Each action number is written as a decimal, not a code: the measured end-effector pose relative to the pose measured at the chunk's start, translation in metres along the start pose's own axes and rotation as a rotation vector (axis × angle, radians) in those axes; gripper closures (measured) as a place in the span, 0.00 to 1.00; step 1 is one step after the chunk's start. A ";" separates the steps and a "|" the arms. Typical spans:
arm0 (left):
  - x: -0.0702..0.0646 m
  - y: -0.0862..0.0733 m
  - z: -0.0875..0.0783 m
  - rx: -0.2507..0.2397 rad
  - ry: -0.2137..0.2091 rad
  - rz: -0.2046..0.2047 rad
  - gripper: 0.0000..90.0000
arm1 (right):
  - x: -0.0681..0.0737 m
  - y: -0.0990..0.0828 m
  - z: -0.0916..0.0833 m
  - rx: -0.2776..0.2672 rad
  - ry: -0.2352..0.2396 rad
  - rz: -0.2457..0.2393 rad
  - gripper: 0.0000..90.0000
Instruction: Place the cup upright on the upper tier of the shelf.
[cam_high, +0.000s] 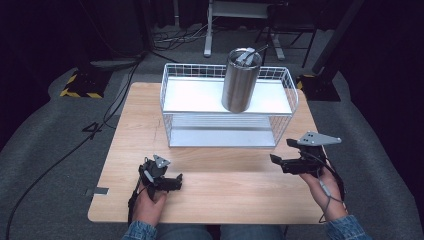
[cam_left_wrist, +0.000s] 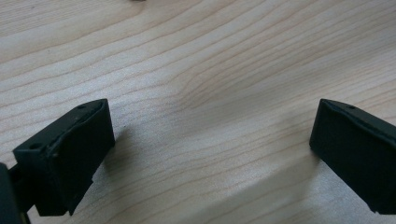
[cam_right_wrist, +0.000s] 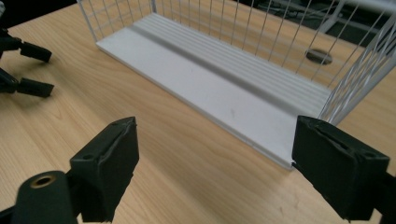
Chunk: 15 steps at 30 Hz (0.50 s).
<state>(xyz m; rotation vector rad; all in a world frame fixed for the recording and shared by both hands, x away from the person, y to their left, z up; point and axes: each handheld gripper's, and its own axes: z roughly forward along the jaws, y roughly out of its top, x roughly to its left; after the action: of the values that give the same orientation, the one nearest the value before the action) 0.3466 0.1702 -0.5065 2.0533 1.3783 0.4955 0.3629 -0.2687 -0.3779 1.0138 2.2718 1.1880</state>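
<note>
Right claw (cam_high: 281, 159) jaws apart, empty; wire rack (cam_high: 227, 131) just beyond; steel tumbler (cam_high: 241, 80) on upper shelf.

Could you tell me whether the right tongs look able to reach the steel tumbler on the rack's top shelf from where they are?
Probably yes: the right tongs hold nothing, the tumbler stands upright above the rack's low rim, and nothing lies between them.

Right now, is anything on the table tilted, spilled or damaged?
Nothing stands out. The steel tumbler stands upright on the top shelf of the white wire rack, and the rack sits squarely on the wooden table. No spill shows.
</note>
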 end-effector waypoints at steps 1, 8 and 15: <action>0.000 0.000 0.000 0.000 0.001 0.000 0.00 | 0.000 -0.004 0.002 0.009 0.002 0.006 0.17; 0.000 0.000 0.000 0.000 0.000 0.001 0.00 | -0.003 -0.031 0.017 0.079 0.002 0.030 0.17; 0.000 0.000 0.000 0.000 0.000 0.000 0.00 | -0.003 -0.055 0.028 0.121 0.005 0.060 0.17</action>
<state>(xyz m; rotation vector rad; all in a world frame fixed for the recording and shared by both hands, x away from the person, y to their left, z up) 0.3466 0.1702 -0.5065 2.0533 1.3782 0.4950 0.3591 -0.2762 -0.4389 1.1319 2.3571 1.0883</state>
